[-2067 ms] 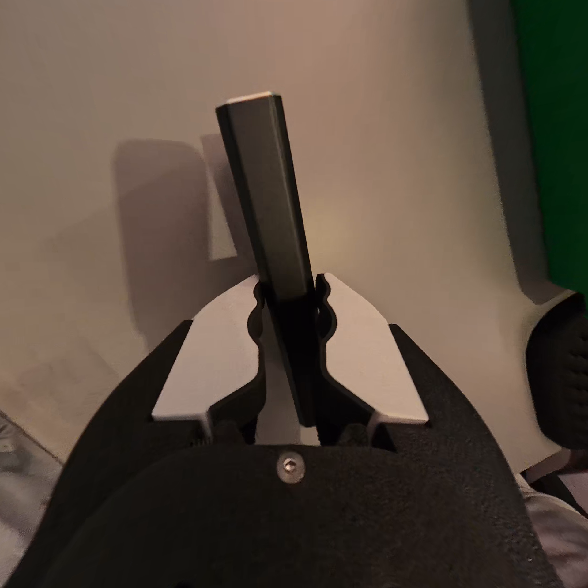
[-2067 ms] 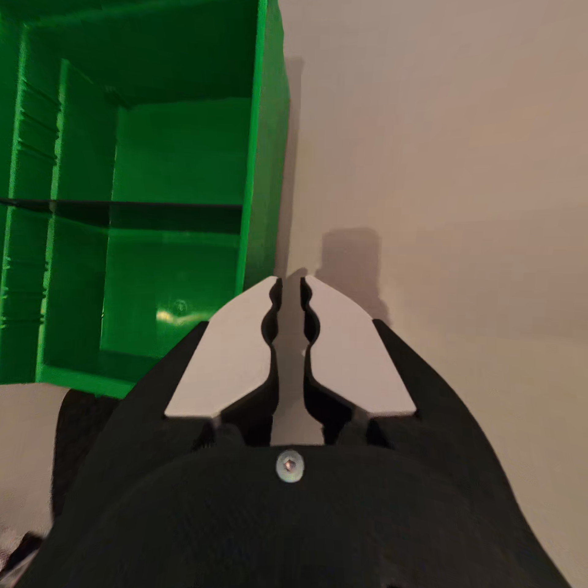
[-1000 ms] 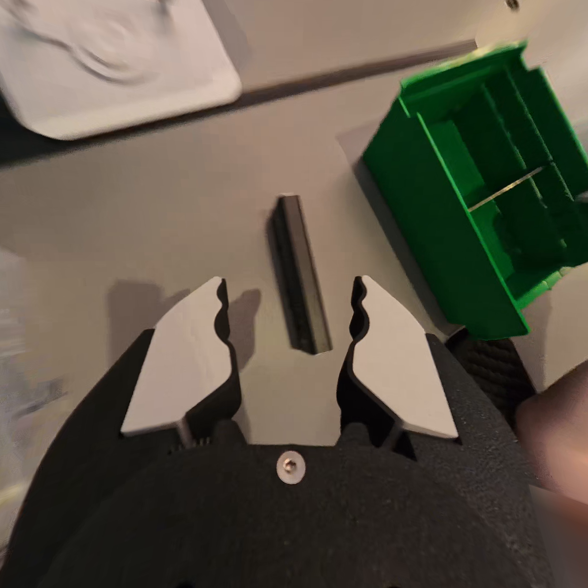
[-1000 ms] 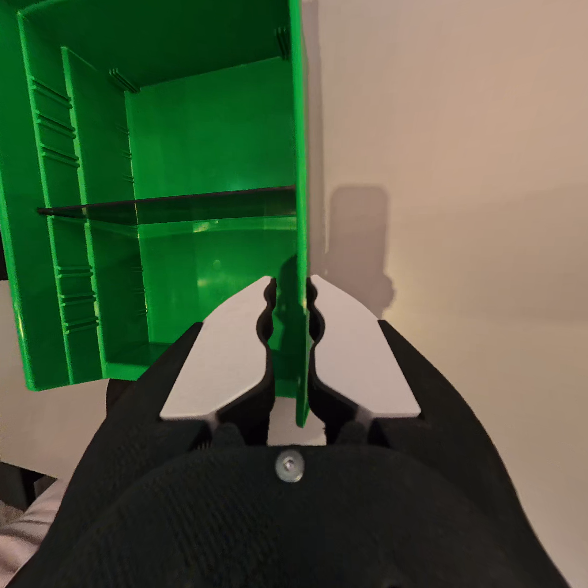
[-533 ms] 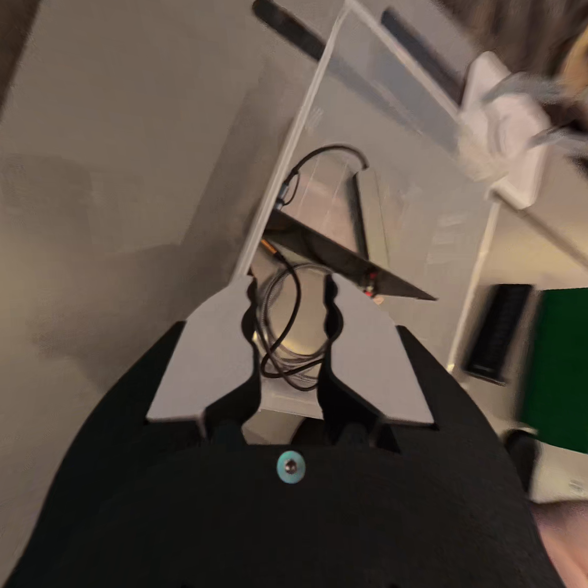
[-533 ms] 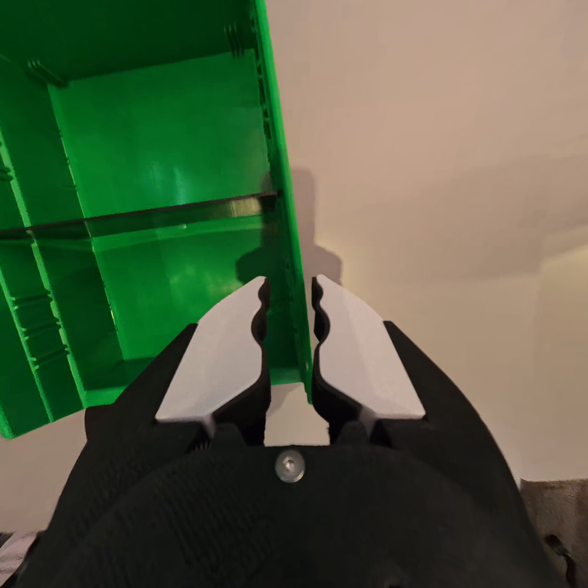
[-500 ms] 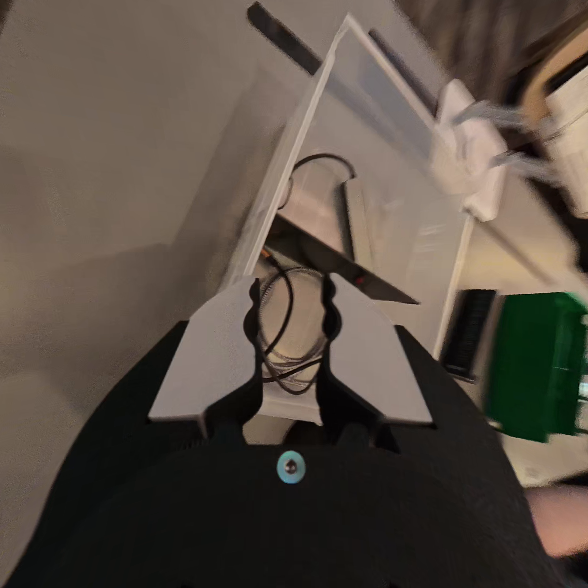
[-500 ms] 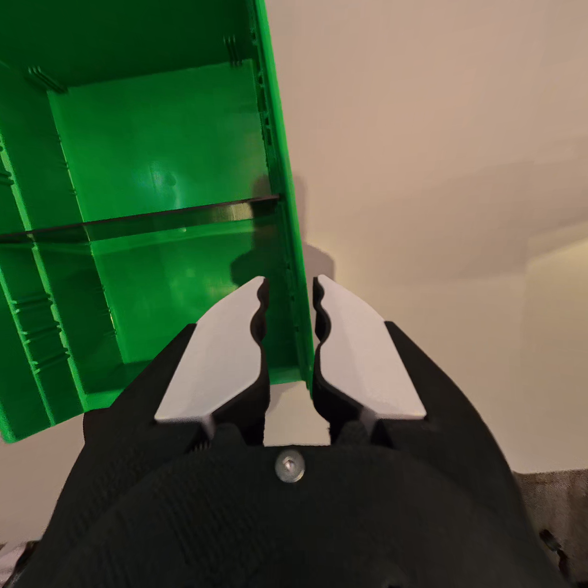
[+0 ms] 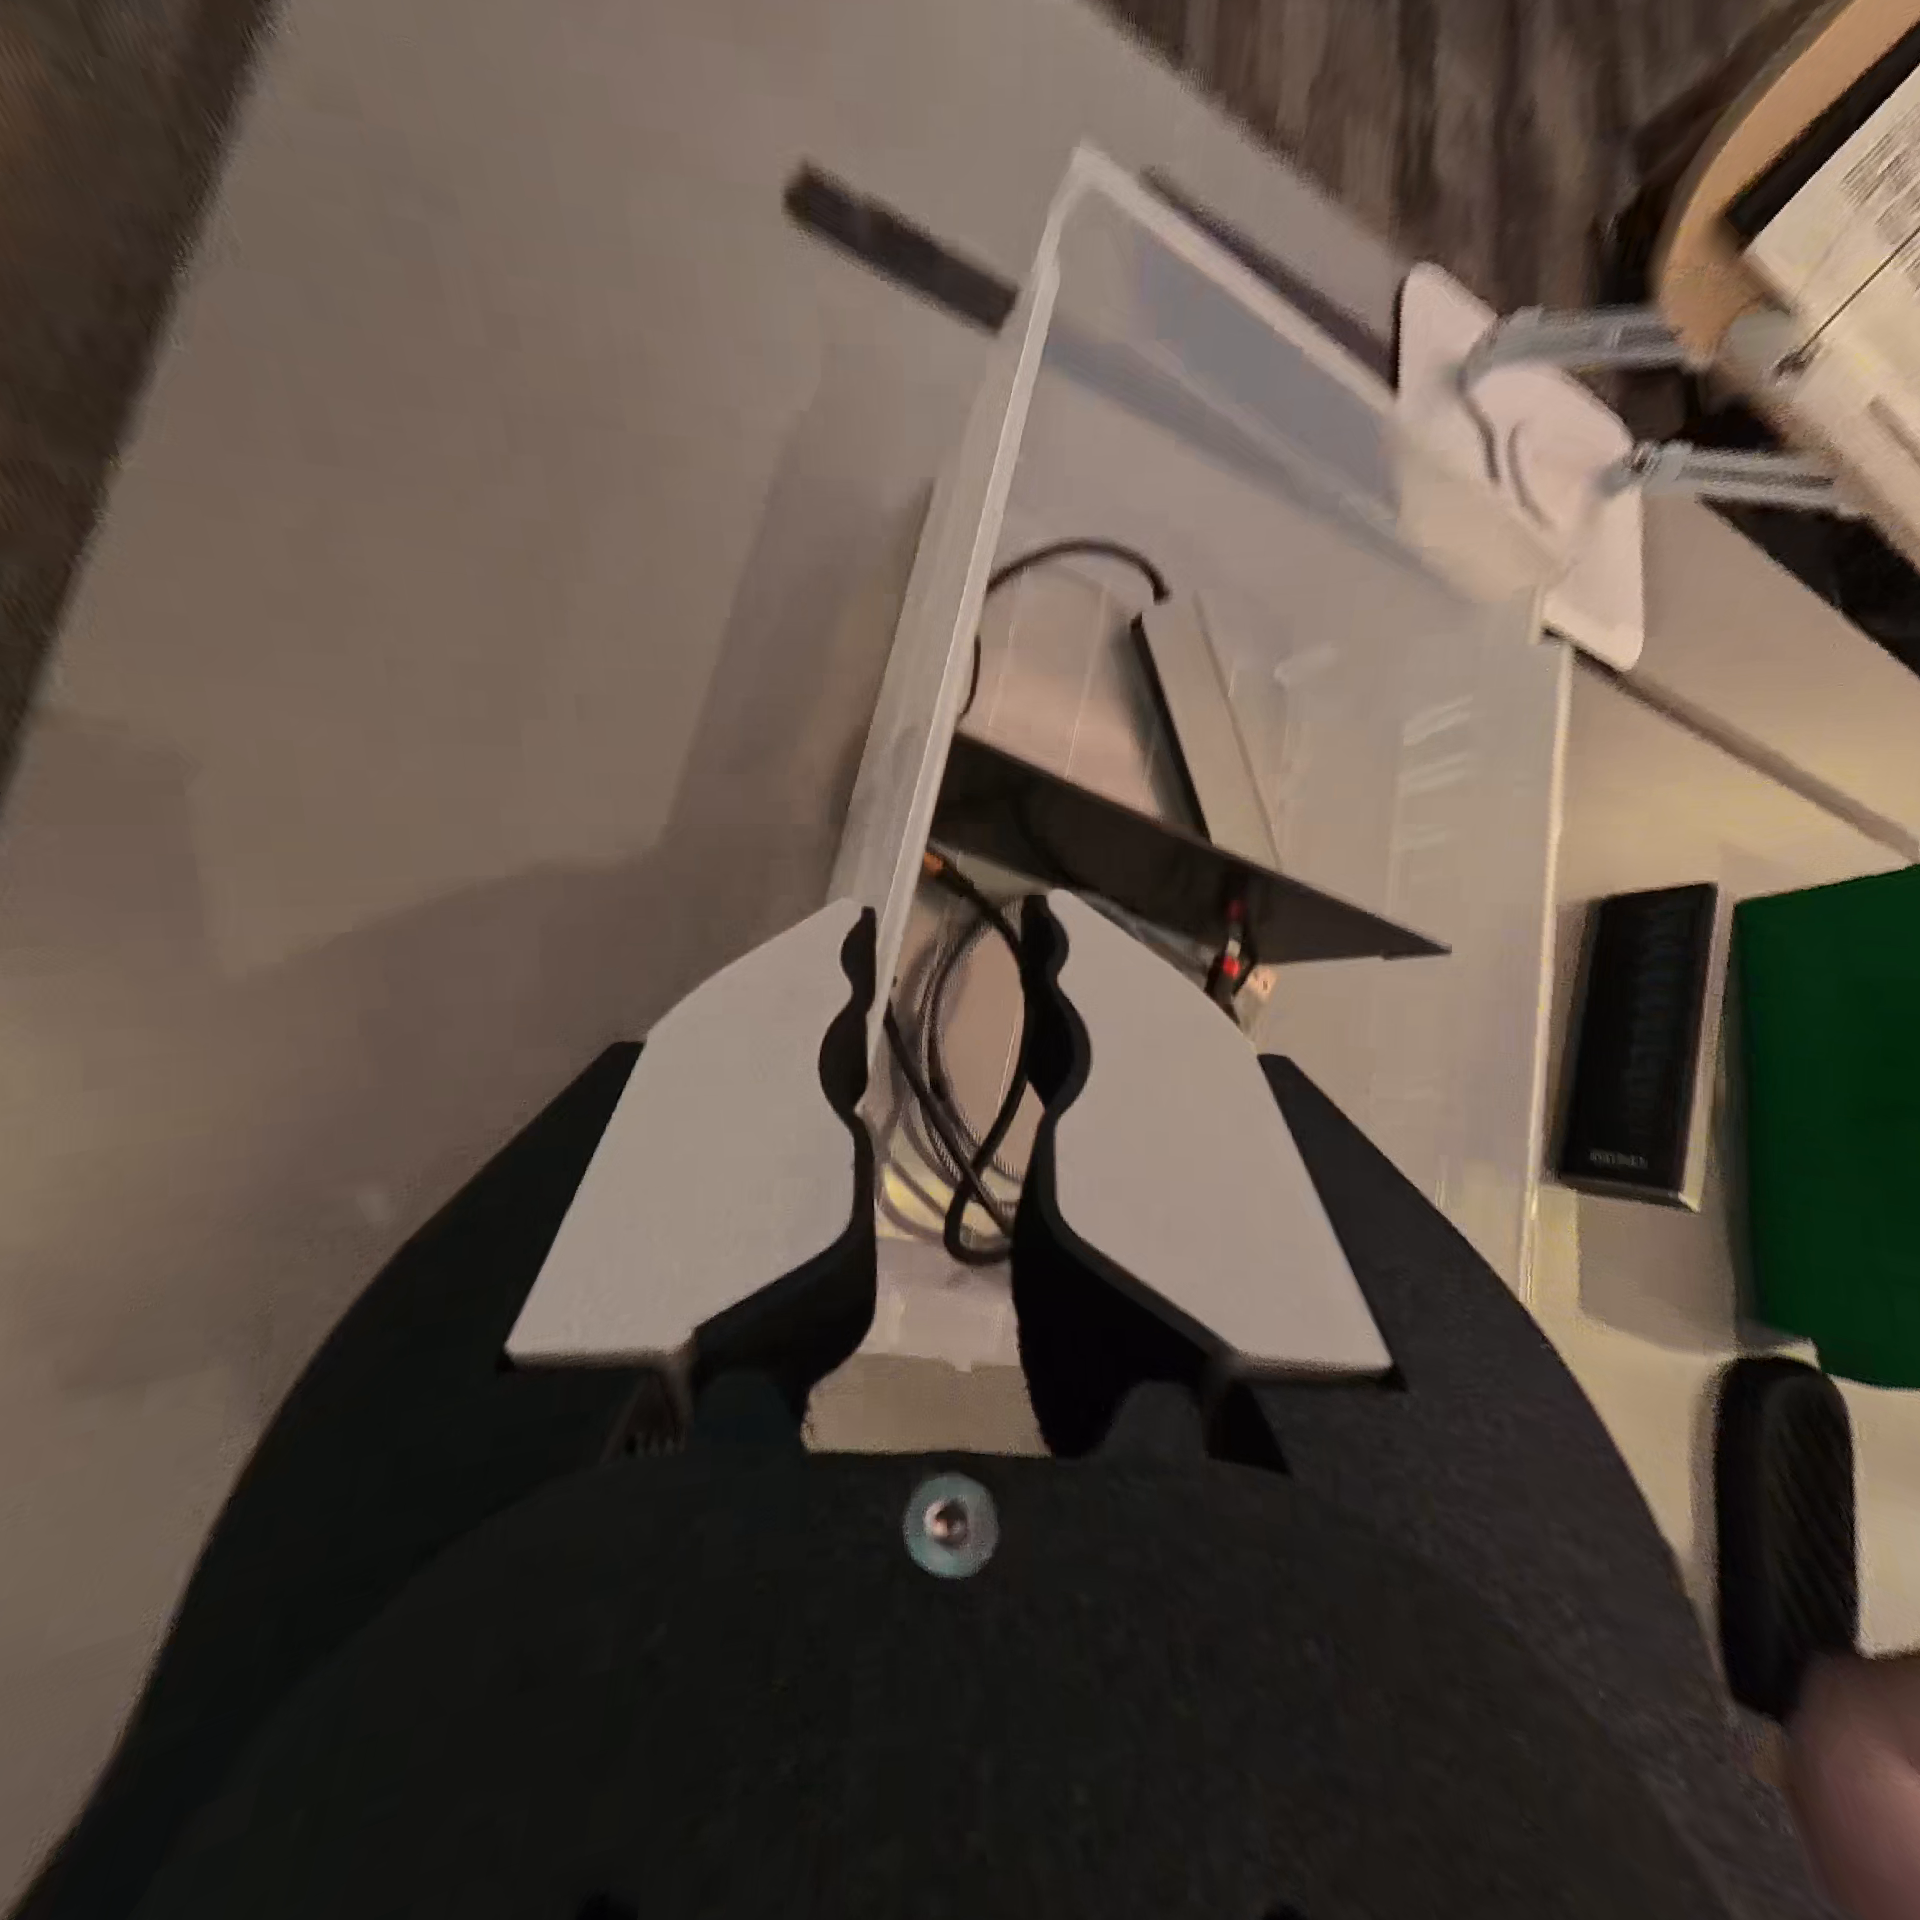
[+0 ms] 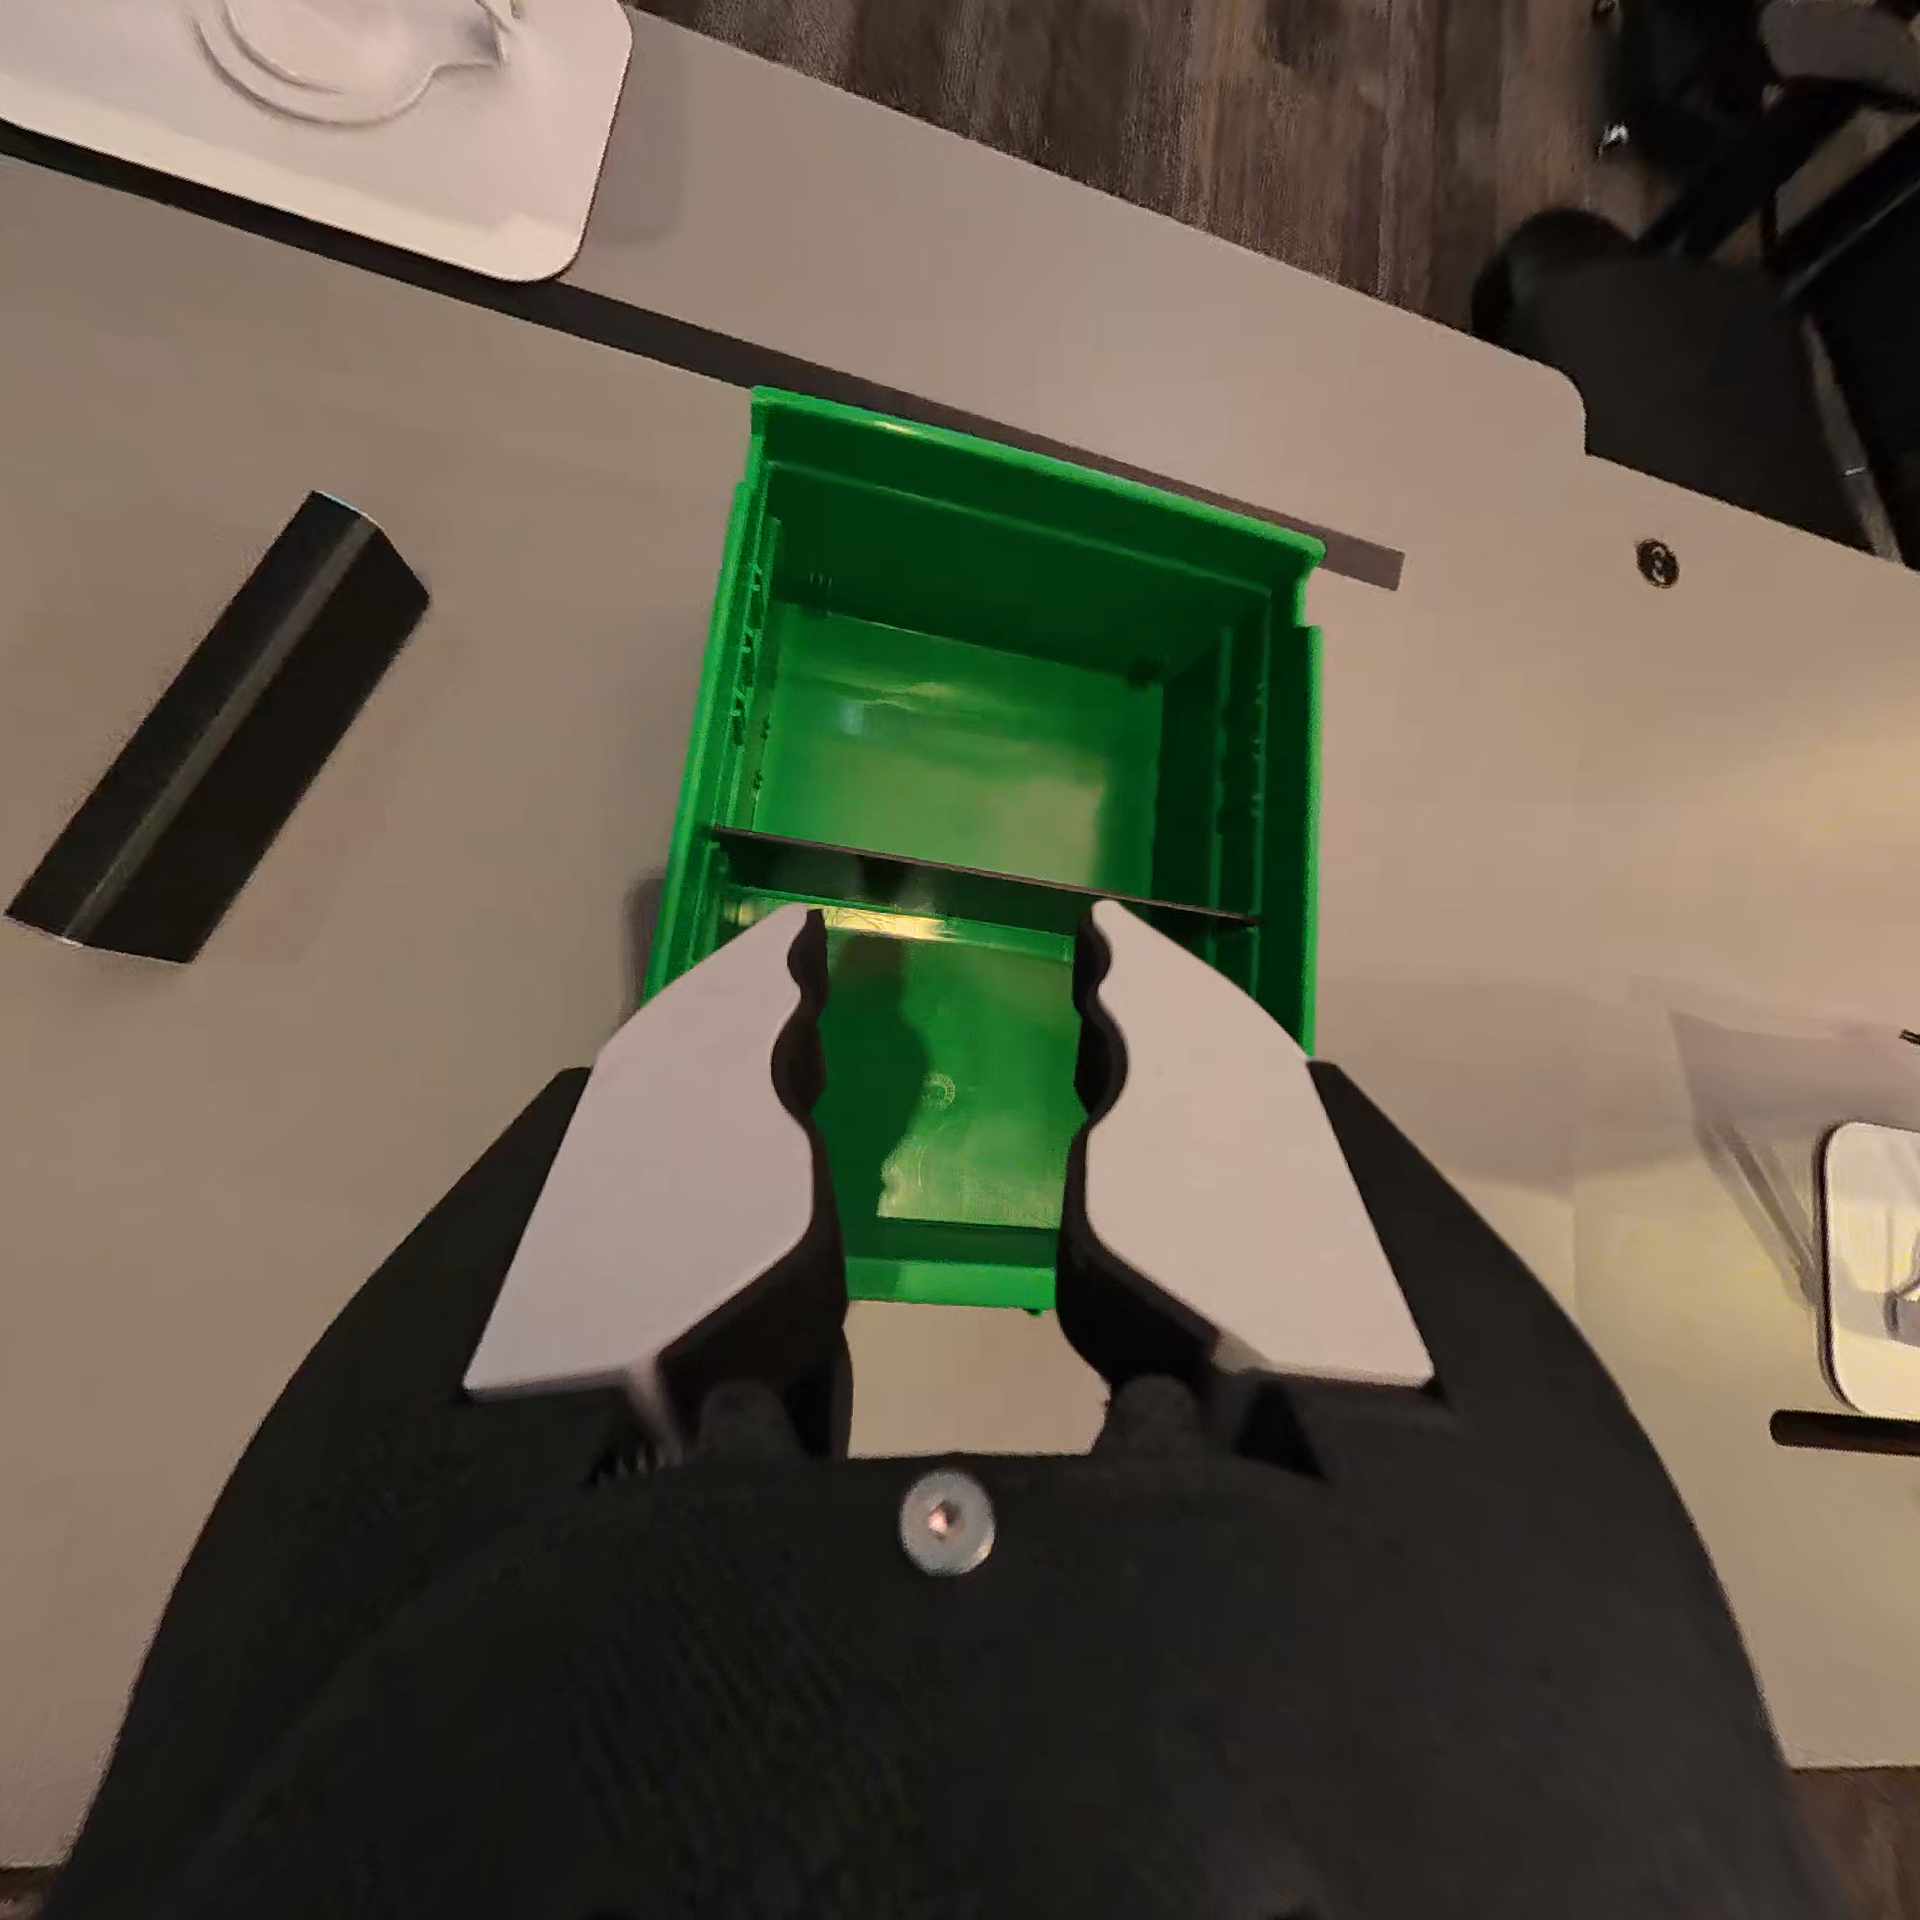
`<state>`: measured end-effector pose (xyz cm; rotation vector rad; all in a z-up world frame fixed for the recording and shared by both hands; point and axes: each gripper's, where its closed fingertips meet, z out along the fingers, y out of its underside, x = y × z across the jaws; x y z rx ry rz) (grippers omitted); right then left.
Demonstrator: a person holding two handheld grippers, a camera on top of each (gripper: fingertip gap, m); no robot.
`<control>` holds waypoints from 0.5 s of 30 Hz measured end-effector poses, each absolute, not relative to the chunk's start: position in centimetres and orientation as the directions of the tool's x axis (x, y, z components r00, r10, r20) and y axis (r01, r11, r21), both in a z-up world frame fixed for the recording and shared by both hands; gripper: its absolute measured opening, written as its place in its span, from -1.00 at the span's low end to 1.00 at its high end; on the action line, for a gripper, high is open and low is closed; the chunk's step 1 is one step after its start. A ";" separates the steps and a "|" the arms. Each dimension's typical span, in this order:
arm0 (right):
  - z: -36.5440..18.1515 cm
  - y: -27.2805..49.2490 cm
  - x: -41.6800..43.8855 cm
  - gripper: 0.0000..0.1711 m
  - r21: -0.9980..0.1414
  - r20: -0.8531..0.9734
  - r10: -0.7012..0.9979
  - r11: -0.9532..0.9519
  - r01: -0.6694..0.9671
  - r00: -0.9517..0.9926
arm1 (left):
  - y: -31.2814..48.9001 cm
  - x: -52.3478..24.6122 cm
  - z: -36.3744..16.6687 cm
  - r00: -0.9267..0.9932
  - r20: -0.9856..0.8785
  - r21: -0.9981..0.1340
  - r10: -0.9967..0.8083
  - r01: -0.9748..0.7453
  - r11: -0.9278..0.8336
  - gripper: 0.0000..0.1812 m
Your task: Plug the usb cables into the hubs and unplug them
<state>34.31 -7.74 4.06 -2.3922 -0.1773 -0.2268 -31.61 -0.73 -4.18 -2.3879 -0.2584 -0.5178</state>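
Left gripper: jaws partly open, straddling the near wall of the clear bin, not clearly clamped on it. Coiled black cable lies in the bin's near compartment, in front of a dark divider; beyond it, a second cable and what looks like a hub. Right gripper: jaws wide open, holding nothing, above the green bin. Dark hub lies on the table, well left of the green bin.

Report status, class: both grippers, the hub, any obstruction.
Left gripper open, astride clear bin wall. Right gripper open above empty green bin. Black hub on table, unplugged. Cables in clear bin.
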 end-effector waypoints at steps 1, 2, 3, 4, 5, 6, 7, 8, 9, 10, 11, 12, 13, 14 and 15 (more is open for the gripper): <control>4.1 -7.8 34.2 -0.44 -0.646 0.223 0.068 -0.736 0.199 0.973 | -0.9 -31.4 -5.1 0.895 0.442 -0.539 0.058 0.316 -0.781 -0.71; 4.0 -7.9 34.1 -0.43 -0.638 0.234 0.074 -0.741 0.210 0.969 | -1.2 -31.2 -6.0 0.889 0.453 -0.495 0.074 0.319 -0.808 -0.71; 3.8 -7.9 34.0 -0.43 -0.630 0.241 0.082 -0.744 0.221 0.967 | -1.4 -30.9 -6.8 0.881 0.465 -0.456 0.081 0.317 -0.832 -0.68; 3.7 -7.8 33.9 -0.43 -0.625 0.240 0.094 -0.746 0.228 0.966 | -1.4 -31.1 -7.4 0.882 0.463 -0.444 0.090 0.318 -0.838 -0.73; 3.5 -7.7 33.7 -0.43 -0.622 0.234 0.108 -0.747 0.234 0.966 | -1.6 -31.1 -8.0 0.876 0.469 -0.414 0.110 0.328 -0.849 -0.77; 3.3 -7.6 33.4 -0.43 -0.620 0.228 0.123 -0.746 0.242 0.966 | -1.8 -31.1 -8.4 0.867 0.482 -0.387 0.126 0.340 -0.857 -0.77; 3.2 -7.5 33.2 -0.43 -0.618 0.226 0.136 -0.746 0.249 0.965 | -2.0 -31.1 -8.7 0.859 0.493 -0.370 0.138 0.351 -0.860 -0.83; 3.0 -7.3 33.1 -0.43 -0.616 0.224 0.147 -0.745 0.256 0.964 | -2.1 -30.8 -8.7 0.841 0.522 -0.356 0.143 0.367 -0.859 -0.82; 2.8 -7.1 32.8 -0.43 -0.613 0.220 0.158 -0.745 0.263 0.962 | -2.2 -30.7 -8.7 0.820 0.551 -0.344 0.152 0.390 -0.854 -0.80; 2.7 -7.0 32.5 -0.43 -0.610 0.216 0.170 -0.746 0.269 0.961 | -2.2 -30.6 -8.7 0.807 0.569 -0.335 0.158 0.403 -0.852 -0.80; 2.5 -6.8 32.2 -0.42 -0.607 0.214 0.182 -0.745 0.277 0.960 | -2.1 -30.6 -8.7 0.802 0.575 -0.335 0.161 0.411 -0.848 -0.80; 2.4 -6.7 31.9 -0.42 -0.605 0.213 0.194 -0.744 0.285 0.958 | -2.1 -30.7 -8.7 0.802 0.574 -0.340 0.163 0.415 -0.844 -0.80; 2.3 -6.5 31.6 -0.42 -0.604 0.213 0.205 -0.741 0.294 0.955 | -1.8 -30.9 -8.7 0.810 0.563 -0.359 0.166 0.420 -0.833 -0.81; 2.3 -6.4 31.2 -0.42 -0.607 0.209 0.217 -0.735 0.301 0.953 | -1.3 -31.3 -8.7 0.818 0.548 -0.390 0.172 0.432 -0.813 -0.82; 2.3 -6.2 30.7 -0.41 -0.611 0.203 0.231 -0.729 0.307 0.952 | -0.9 -31.5 -8.7 0.828 0.537 -0.416 0.163 0.428 -0.802 -0.83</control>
